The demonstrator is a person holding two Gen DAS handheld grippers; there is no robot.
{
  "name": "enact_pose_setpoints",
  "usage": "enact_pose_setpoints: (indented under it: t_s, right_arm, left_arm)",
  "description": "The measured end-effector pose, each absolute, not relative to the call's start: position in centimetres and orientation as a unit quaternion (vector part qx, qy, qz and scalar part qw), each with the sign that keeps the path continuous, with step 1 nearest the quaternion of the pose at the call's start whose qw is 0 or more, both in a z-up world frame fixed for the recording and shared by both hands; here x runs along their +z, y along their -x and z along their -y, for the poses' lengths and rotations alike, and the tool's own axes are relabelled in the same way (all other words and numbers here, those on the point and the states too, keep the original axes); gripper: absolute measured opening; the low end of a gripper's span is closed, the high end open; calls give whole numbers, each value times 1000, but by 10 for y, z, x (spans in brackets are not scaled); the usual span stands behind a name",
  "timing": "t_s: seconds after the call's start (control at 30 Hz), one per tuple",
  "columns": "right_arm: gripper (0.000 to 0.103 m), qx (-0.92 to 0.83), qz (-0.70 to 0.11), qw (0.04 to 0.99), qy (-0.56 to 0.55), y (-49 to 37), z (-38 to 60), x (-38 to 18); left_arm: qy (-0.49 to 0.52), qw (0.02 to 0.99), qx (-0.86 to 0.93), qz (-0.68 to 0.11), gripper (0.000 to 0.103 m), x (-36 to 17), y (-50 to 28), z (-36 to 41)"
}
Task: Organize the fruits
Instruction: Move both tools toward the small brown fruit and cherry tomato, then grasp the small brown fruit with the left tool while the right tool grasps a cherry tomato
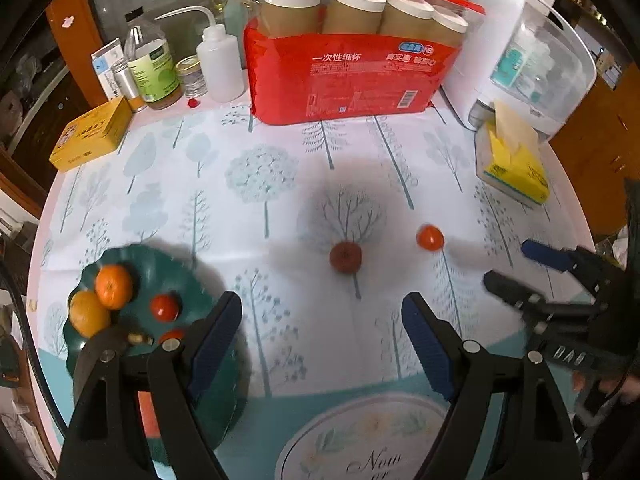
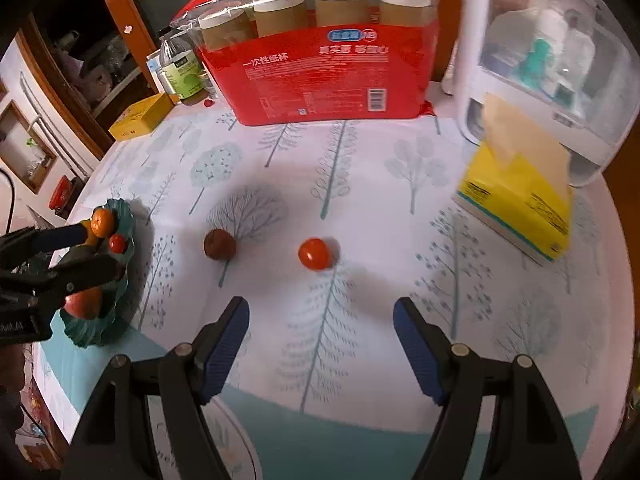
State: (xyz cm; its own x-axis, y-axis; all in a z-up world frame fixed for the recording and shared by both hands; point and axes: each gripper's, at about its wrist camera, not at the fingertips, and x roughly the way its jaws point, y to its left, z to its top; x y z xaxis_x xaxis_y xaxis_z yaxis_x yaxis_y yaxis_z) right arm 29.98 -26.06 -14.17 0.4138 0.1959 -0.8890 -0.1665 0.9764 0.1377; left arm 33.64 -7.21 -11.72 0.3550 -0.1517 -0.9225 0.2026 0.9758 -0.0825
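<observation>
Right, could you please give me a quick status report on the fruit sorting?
Left gripper and right gripper open, empty. Green plate holds several fruits. Red tomato and brown fruit loose on tablecloth. Path clear.

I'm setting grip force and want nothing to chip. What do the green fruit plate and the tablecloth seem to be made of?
The green plate, with its wavy rim and soft sheen, looks like glazed ceramic, though glossy plastic is possible. The tablecloth looks like smooth, wipeable plastic or coated fabric: printed trees, faint fold creases, a slight shine.
</observation>
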Motion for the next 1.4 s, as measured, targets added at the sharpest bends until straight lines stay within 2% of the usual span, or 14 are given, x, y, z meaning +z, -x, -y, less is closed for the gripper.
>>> enact_pose_setpoints:
  t_s: [0.6,0.73,0.8,0.97,1.17,1.27,1.4]
  right_arm:
    - [75,112,-453,884,-12,-323,248,-202]
    - [68,115,-454,883,-9,-325,245,-208]
    - [65,121,-462,879,-17,-327,245,-211]
    - [56,119,-463,878,-21,-328,246,-215]
    - [46,121,-457,881,-18,-326,246,-217]
    - [44,124,-453,882,-19,-326,246,-218]
    - [34,126,-454,882,-18,-327,245,-220]
  left_arm:
    - [20,798,-98,-594,79,-200,-387,87]
    - [36,798,-114,-591,77,-208,-391,89]
    - [35,799,-118,-588,70,-210,-392,92]
    - [36,798,-123,-589,62,-217,-396,97]
    - [36,794,-133,-592,41,-226,-399,105]
    - [33,796,-133,-590,36,-228,-399,107]
    - [31,798,-136,-586,29,-229,-399,109]
